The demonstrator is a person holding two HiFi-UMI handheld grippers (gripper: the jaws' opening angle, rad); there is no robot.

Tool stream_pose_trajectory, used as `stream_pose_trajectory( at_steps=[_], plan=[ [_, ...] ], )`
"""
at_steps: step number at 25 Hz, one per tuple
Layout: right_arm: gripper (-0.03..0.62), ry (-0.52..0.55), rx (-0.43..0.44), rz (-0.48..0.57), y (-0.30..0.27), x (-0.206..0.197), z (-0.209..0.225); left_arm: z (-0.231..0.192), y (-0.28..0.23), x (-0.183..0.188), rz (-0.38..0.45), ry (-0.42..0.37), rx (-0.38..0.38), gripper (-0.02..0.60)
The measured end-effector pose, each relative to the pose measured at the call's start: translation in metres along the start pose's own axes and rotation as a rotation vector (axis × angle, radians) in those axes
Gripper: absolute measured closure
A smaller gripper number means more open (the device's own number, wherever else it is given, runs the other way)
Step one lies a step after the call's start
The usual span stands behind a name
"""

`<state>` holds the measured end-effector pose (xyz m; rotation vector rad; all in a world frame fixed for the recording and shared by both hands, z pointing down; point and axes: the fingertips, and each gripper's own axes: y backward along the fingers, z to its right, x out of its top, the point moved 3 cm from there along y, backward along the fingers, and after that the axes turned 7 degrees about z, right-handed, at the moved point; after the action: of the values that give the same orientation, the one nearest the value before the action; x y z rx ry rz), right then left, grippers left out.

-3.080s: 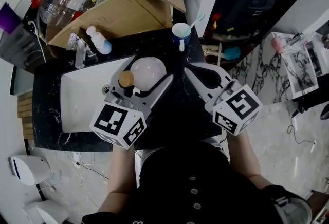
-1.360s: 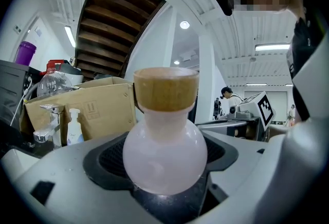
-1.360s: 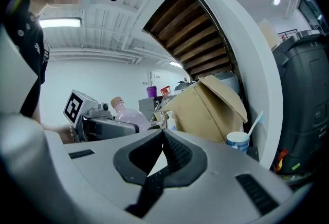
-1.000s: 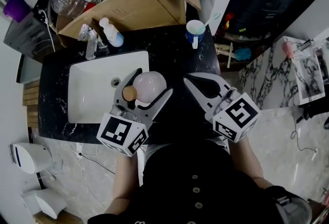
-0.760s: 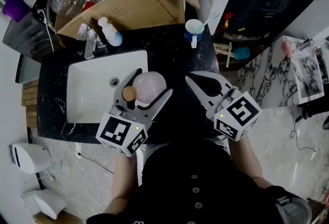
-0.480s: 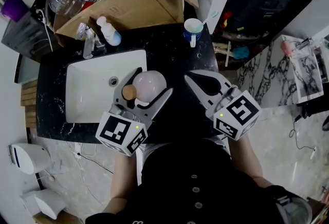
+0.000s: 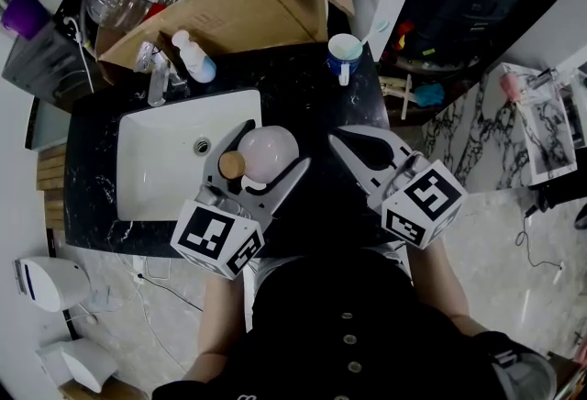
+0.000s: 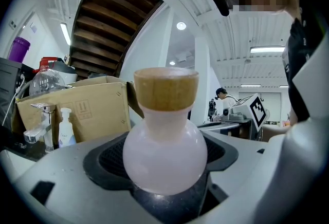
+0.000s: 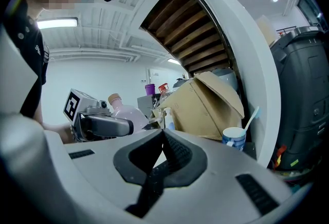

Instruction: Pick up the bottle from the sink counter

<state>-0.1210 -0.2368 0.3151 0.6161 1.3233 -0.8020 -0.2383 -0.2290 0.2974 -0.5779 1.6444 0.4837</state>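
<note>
A round pale-pink bottle [image 7: 268, 153] with a wooden cap [image 7: 231, 165] sits between the jaws of my left gripper [image 7: 273, 147], held above the front edge of the black sink counter [image 7: 303, 91]. In the left gripper view the bottle [image 8: 164, 148] stands upright and fills the centre, with both dark pads pressed on its belly and the cap [image 8: 165, 88] on top. My right gripper [image 7: 355, 141] hovers just right of it, shut and holding nothing. Its pads meet in the right gripper view [image 9: 163, 134], where the bottle [image 9: 128, 115] shows at the left.
A white sink basin [image 7: 156, 173] with a faucet [image 7: 156, 77] lies left of the bottle. Behind it stand a soap pump bottle [image 7: 194, 59] and an open cardboard box [image 7: 229, 13] of plastic bottles. A blue-and-white cup [image 7: 346, 52] with a toothbrush stands at the counter's back right.
Over three seconds the left gripper with the bottle has drawn slightly back from the sink toward the body. In the last second nothing has visibly moved.
</note>
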Motion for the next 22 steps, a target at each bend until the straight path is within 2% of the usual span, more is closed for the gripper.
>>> stream_pose_trajectory(
  at_steps=[22],
  plan=[
    [0.592,-0.004,0.002,-0.003,-0.0007,-0.0029,-0.0015,0.0028,-0.0010,0.0001,0.001,-0.009,-0.010,0.190]
  ],
)
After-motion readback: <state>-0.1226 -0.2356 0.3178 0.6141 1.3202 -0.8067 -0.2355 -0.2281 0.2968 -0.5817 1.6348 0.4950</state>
